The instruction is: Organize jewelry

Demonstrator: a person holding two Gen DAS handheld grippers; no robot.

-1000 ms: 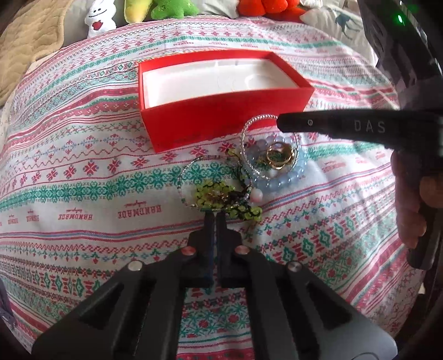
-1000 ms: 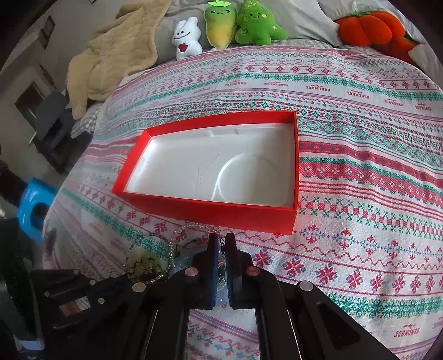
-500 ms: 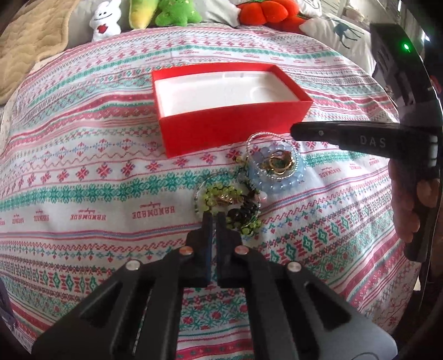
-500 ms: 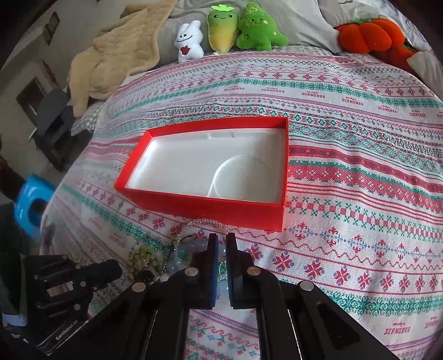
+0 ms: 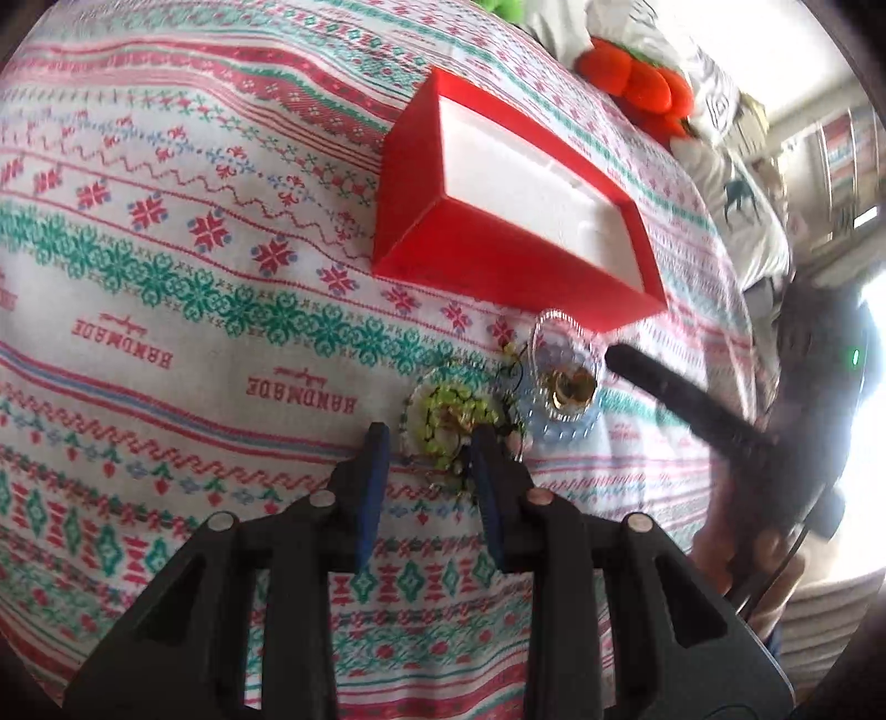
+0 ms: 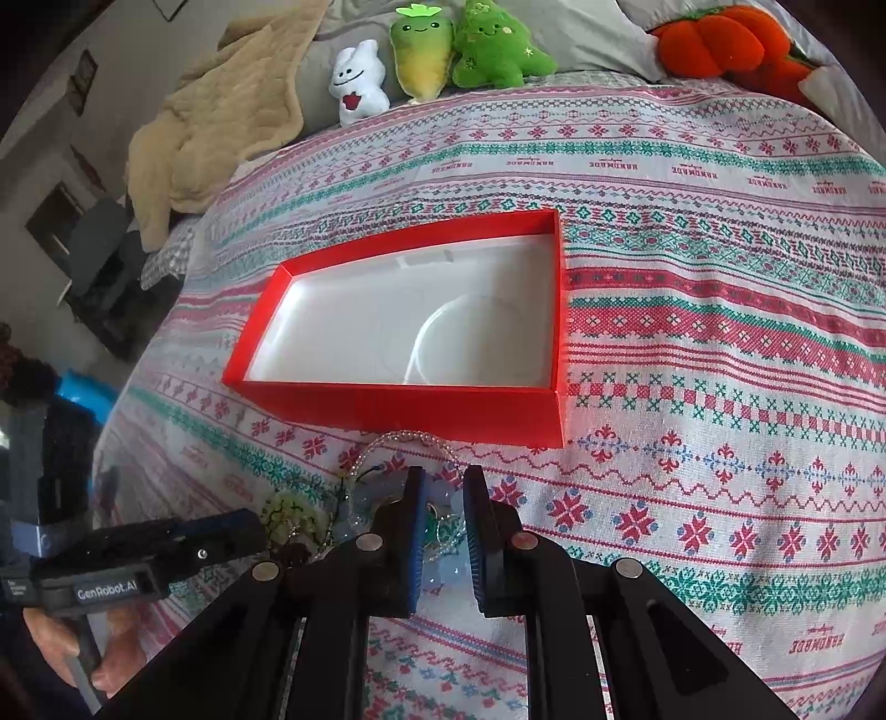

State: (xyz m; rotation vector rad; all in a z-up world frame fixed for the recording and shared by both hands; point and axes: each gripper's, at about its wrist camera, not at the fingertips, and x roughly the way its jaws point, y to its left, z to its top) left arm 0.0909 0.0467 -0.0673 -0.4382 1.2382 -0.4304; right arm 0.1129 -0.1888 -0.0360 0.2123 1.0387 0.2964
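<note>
Left wrist view: my left gripper [image 5: 429, 446] has its fingers spread apart, their tips resting low over the yellow-green bead bracelet [image 5: 451, 412], which lies on the patterned bedspread [image 5: 166, 232] partly between them; nothing is grasped. Just to the right of that bracelet, touching it in a small tangle, sit the pale blue bead bracelet [image 5: 570, 423], a clear bead loop [image 5: 554, 327] and a gold ring [image 5: 567, 385] inside the blue circle. Beyond the pile, just apart from it, stands the red box [image 5: 515, 260] with its white lining, seen at a tilt. My right gripper [image 5: 681, 399] reaches in from the right, one dark finger ending beside the blue beads. In the right wrist view, my right gripper [image 6: 446, 487] has its fingers parted with a gap between the blue pads [image 6: 415, 531], hovering over the blue bracelet [image 6: 443, 526] and the ring; they close on nothing that I can see. The clear loop [image 6: 407, 440] lies just in front of the fingertips, near the box's [image 6: 410, 404] closest wall. The left gripper [image 6: 183, 540] comes in from the left edge, its tip at the yellow-green beads [image 6: 290, 515]. At the far edge of the bed, well apart from the box, sit a white plush [image 6: 357, 83], a carrot-shaped plush [image 6: 421, 50], a green tree plush [image 6: 495, 47] and an orange plush [image 6: 725, 39], with a beige blanket [image 6: 221, 116] to their left.
</note>
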